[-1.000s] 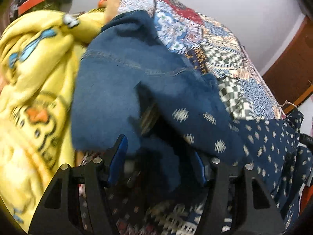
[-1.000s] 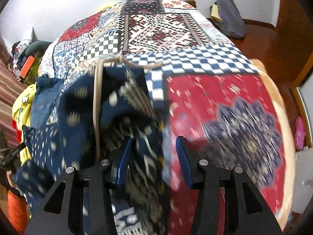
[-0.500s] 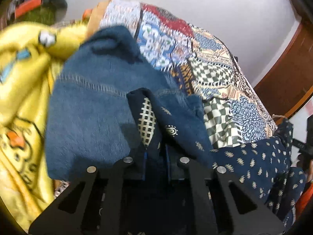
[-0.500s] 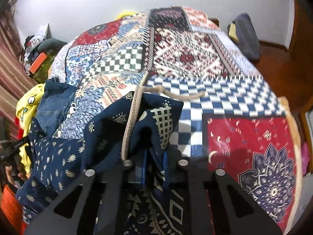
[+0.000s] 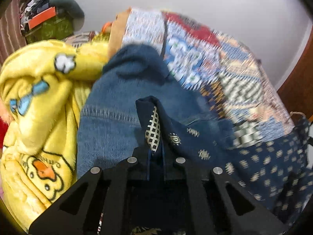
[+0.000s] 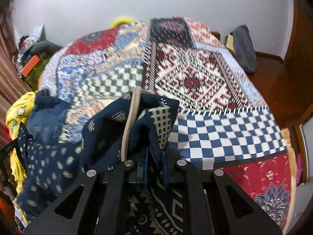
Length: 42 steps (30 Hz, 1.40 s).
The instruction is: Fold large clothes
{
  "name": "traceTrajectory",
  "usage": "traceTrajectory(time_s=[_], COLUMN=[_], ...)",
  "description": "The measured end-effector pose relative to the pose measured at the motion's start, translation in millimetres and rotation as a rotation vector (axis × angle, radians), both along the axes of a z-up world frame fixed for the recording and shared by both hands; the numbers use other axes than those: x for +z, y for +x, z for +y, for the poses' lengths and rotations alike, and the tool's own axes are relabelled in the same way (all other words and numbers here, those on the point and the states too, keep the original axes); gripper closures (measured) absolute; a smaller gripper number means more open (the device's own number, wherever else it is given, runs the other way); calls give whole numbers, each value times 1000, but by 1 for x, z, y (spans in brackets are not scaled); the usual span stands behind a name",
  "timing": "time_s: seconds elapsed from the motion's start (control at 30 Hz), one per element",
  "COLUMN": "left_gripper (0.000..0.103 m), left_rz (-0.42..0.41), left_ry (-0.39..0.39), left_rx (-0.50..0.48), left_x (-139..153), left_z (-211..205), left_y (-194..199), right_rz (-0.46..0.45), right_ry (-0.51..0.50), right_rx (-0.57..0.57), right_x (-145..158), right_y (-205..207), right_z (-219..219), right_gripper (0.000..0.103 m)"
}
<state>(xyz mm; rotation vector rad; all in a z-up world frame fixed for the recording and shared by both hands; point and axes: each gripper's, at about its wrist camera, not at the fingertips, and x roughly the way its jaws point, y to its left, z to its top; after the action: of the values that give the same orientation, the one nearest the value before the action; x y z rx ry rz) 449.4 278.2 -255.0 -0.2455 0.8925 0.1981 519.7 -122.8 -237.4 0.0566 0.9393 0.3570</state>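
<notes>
A dark navy printed garment point(image 5: 252, 156) with small cream motifs hangs stretched between both grippers above the bed. My left gripper point(image 5: 156, 156) is shut on one corner of it, a cream checked patch sticking up from the jaws. In the right wrist view the same navy garment point(image 6: 58, 156) has a beige drawstring point(image 6: 130, 121) along its edge. My right gripper point(image 6: 155, 162) is shut on that corner, and the cloth drapes away to the left. Blue denim clothing point(image 5: 109, 121) lies under the left gripper.
A patchwork quilt point(image 6: 215, 129) covers the bed. A yellow duck-print blanket point(image 5: 39, 117) is heaped at the left beside the denim. Clutter with an orange box point(image 5: 42, 17) stands by the wall. A dark bag point(image 6: 242, 47) lies on the wooden floor at the far right.
Both grippers closed on corners of the navy garment and lifted it off the quilt. Both views have drawn back, showing more of the bed.
</notes>
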Motion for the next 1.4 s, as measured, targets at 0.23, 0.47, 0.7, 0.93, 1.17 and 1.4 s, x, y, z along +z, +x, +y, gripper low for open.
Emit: traceTrajectory(time_s=[0.23,0.47,0.7,0.93,1.17,1.4], left_gripper=[95,94,93,72,34,31], left_rz=[42,79,72,13,-9,93], left_ry=[4,82,89,105,119,36], left_rx=[-4,-35,-75,-128,-167,-205], left_x=[-26,0,45,90,108,61], left_z=[-3,-20,-33,-56,-74,-81], left_y=[0,-23,-61,-112,-169,-217], right_rz=[-50,-63,-70,-120,-111,16], right_ry=[-98,-128,-106,-127,-185,-182], right_rx=[19,-6,3,44,113,157], right_x=[2,30,71,114,121,77], right_y=[-12,-41,-84,-141,-192,-231], right_z=[2,-13,-25,-34,-40,-57], right_gripper=[87,85,85,60,34,34])
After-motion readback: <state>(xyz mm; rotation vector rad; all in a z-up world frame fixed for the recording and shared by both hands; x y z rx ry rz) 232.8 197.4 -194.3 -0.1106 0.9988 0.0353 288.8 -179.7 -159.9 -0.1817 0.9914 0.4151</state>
